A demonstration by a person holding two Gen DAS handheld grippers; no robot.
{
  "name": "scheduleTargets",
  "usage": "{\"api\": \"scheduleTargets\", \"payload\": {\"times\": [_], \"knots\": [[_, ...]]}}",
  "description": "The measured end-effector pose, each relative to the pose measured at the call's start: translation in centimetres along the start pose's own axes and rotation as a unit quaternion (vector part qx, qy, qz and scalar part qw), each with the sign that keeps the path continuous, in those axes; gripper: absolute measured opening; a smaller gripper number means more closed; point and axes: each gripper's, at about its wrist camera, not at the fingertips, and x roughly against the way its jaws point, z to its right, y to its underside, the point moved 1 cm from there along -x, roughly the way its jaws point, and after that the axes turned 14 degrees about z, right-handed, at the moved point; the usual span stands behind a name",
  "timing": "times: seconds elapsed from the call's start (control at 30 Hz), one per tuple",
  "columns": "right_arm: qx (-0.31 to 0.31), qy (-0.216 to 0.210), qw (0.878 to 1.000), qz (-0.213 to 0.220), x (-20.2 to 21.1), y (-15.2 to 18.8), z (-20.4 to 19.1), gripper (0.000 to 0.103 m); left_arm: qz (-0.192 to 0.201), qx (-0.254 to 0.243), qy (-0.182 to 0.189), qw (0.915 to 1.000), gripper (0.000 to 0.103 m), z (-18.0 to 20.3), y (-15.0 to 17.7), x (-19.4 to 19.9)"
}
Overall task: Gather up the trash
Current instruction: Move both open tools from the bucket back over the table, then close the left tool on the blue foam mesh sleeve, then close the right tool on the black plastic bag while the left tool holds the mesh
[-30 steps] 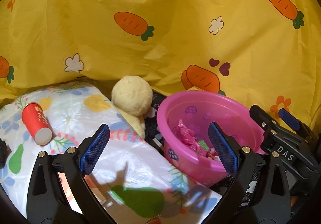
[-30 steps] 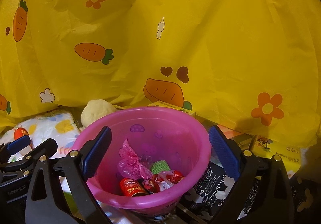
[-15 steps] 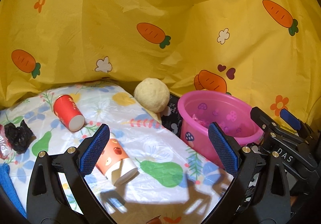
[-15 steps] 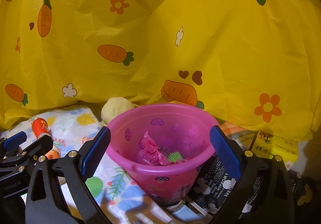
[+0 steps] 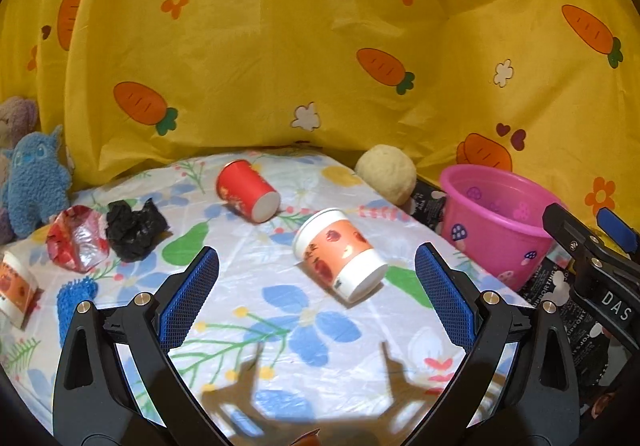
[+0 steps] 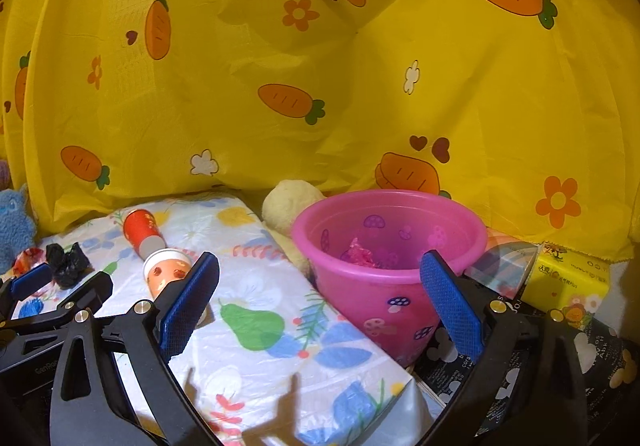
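An orange-and-white paper cup [image 5: 340, 252] lies on its side on the floral sheet, just beyond my open left gripper [image 5: 316, 298], which holds nothing. Behind it lies a red paper cup [image 5: 247, 190], also tipped over. To the left sit a crumpled black bag [image 5: 134, 224], a red foil wrapper [image 5: 76, 238], a blue scrap [image 5: 76, 302] and another orange cup [image 5: 14, 292] at the edge. The pink bucket [image 6: 394, 270] with wrappers inside stands at the right, in front of my open right gripper [image 6: 320, 310]. Both cups [image 6: 166, 270] also show in the right wrist view.
A yellow carrot-print cloth [image 5: 320, 46] hangs behind everything. A cream plush ball [image 5: 386, 172] rests beside the bucket. A blue plush toy [image 5: 34, 182] sits far left. A yellow tissue pack [image 6: 568, 278] and a patterned box [image 6: 502, 264] lie right of the bucket on a black printed mat [image 6: 600, 358].
Both grippers have pulled back and swung left, away from the bucket. The floral sheet with the cups, black bag and foil wrapper has come into the left wrist view.
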Motion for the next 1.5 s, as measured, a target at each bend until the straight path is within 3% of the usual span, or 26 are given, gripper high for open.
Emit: {"api": "scheduleTargets", "payload": {"times": [0.3,0.57,0.87,1.03,1.17,1.27,1.33,1.43,1.5], "knots": [[0.002,-0.051,0.999,-0.011,0.8,1.2,-4.0,0.097,-0.013,0.017,-0.125,0.992,0.097,-8.4,1.9,2.8],[0.006,-0.091,0.996,-0.023,1.0,2.3,-7.1,0.097,-0.045,0.035,-0.197,0.9787,0.097,-14.8,4.3,4.1],[0.015,-0.144,0.989,-0.03,1.0,2.8,-11.1,0.097,-0.129,0.095,-0.192,0.9683,0.096,-18.8,6.6,2.8],[0.019,-0.162,0.986,-0.036,1.1,3.0,-12.4,0.097,-0.176,0.115,-0.183,0.9603,0.076,-19.5,7.7,1.5],[0.021,-0.171,0.984,-0.04,1.1,3.3,-13.1,0.097,-0.186,0.11,-0.184,0.9587,0.068,-19.3,8.0,1.2],[0.02,-0.177,0.983,-0.045,1.0,3.5,-13.4,0.097,-0.185,0.108,-0.188,0.9585,0.054,-19.3,7.9,1.2],[0.022,-0.18,0.982,-0.048,0.9,3.6,-13.7,0.097,-0.182,0.11,-0.179,0.9605,0.035,-19.3,7.8,1.2],[0.025,-0.185,0.981,-0.052,0.8,3.8,-14.1,0.097,-0.18,0.106,-0.162,0.9644,0.017,-18.8,7.6,1.1],[0.027,-0.19,0.98,-0.055,0.7,3.9,-14.5,0.097,-0.179,0.101,-0.153,0.9666,0.013,-18.4,7.5,0.9]]}}
